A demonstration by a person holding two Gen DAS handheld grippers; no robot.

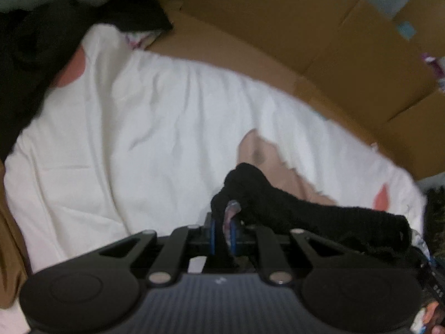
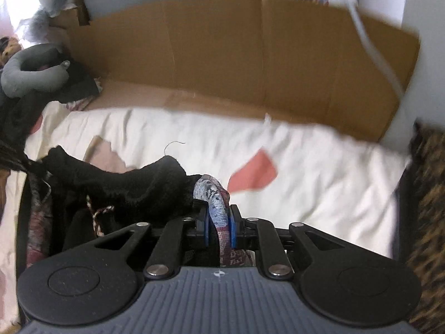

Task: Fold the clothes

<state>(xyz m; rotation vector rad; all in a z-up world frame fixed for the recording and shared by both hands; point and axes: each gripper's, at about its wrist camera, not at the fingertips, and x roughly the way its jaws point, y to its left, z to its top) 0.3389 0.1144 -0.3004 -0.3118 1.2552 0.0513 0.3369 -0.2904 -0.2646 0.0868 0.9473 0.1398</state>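
Above the white sheet (image 1: pixel 153 117), at 6 o'clock in each wrist view, the left gripper (image 1: pixel 222 229) and right gripper (image 2: pixel 219 229) each pinch, nearly shut, an edge of the black patterned-lined garment (image 2: pixel 144 186), stretched between them, probably for folding.

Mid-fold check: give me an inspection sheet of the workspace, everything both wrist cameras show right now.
Surface: wrinkled white bedsheet with pink patches.
Job's things: black knit garment with patterned lining, stretched between both grippers.
Clutter: dark clothes pile; grey neck pillow.
Grippers: left gripper and right gripper, fingers clamped on the garment's edge.
Cables: white cord on the cardboard.
Surroundings: flattened brown cardboard; leopard-print fabric.
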